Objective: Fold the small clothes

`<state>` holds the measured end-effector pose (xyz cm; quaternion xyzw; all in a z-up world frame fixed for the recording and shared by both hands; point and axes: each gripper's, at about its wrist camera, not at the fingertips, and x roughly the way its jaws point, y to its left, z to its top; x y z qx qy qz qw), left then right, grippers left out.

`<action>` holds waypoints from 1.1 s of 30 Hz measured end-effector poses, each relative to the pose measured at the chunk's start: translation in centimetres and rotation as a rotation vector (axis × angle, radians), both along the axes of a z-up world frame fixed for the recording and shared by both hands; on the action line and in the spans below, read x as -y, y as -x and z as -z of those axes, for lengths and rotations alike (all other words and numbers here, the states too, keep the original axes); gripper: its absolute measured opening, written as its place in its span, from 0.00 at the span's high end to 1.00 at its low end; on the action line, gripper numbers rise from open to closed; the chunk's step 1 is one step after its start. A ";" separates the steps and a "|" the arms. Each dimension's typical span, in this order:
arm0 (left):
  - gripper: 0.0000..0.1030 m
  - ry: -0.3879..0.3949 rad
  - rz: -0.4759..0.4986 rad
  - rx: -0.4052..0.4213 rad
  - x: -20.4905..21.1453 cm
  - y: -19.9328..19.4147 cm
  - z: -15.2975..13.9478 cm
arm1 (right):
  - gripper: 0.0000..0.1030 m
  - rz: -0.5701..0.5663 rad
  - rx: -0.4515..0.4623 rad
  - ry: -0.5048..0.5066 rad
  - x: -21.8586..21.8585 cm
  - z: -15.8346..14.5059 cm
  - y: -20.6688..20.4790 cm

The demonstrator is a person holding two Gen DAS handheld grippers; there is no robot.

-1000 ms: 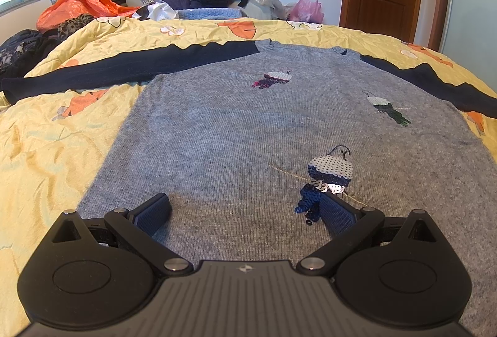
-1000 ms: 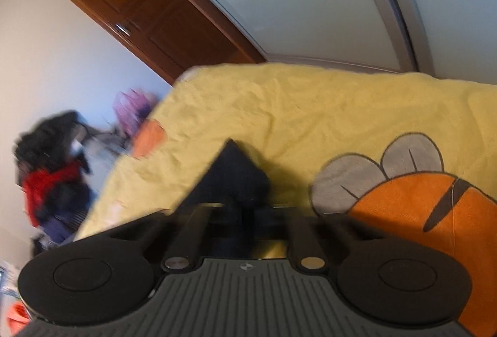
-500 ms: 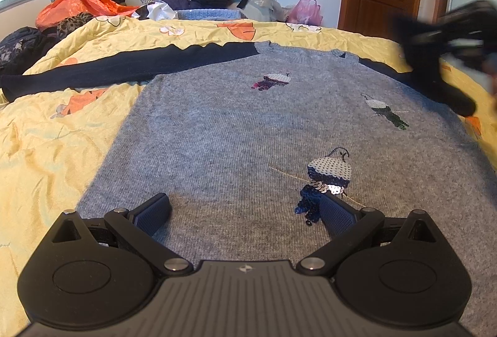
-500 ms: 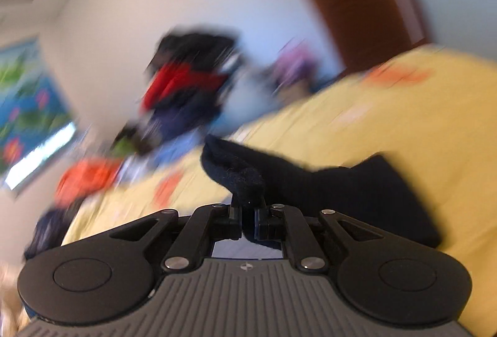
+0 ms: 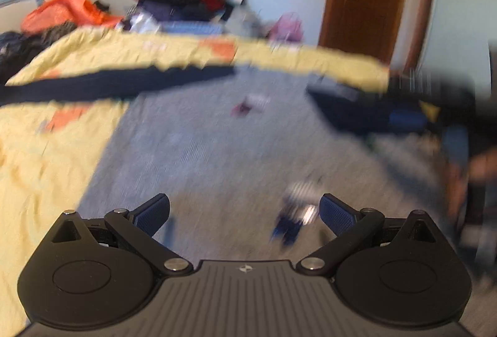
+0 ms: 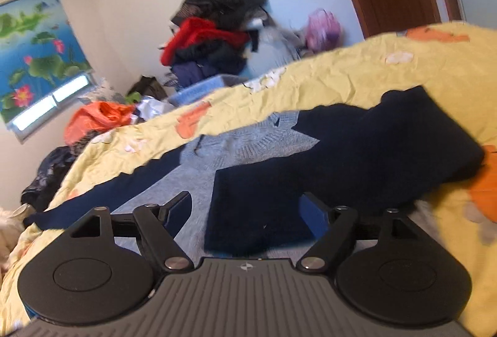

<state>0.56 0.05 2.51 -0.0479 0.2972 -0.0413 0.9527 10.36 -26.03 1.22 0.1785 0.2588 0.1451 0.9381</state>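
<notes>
Two grippers, both spread and empty: left gripper (image 5: 245, 209) low over the grey knit sweater (image 5: 217, 157) on the yellow patterned bedspread (image 5: 46, 157); right gripper (image 6: 245, 209) beside the folded-in navy sleeve (image 6: 310, 181). Risk: springy knit may unfold unpressed. Beyond, heaped clothes (image 6: 214, 35).

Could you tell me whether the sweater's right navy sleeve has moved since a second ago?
Yes. The right navy sleeve has been folded inward from the yellow bedspread onto the grey sweater body.
</notes>
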 end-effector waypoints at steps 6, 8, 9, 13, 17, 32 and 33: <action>0.00 0.383 0.169 -0.136 0.4 -9.5 -3.2 | 0.21 0.044 -0.049 -0.131 2.4 2.1 0.3; 0.00 0.520 0.198 -0.191 0.9 -12.9 -2.8 | 0.20 0.062 -0.057 -0.201 3.3 2.5 0.2; 0.00 0.565 0.194 -0.217 1.3 -14.4 -2.3 | 0.20 0.063 -0.055 -0.218 3.5 2.6 0.2; 0.10 0.598 0.156 -0.326 4.0 -19.0 -0.2 | 0.19 0.047 -0.045 -0.203 3.3 2.7 0.6; 0.44 0.536 0.160 -0.390 6.0 -20.9 1.5 | 0.17 0.042 -0.040 -0.228 3.5 2.7 0.6; 0.95 0.167 0.091 -0.095 4.0 -20.4 -4.6 | 0.15 0.037 -0.037 -0.245 3.8 2.7 0.8; 0.95 0.162 0.070 -0.100 3.2 -20.6 -4.4 | 0.15 0.037 -0.037 -0.242 3.7 2.7 0.8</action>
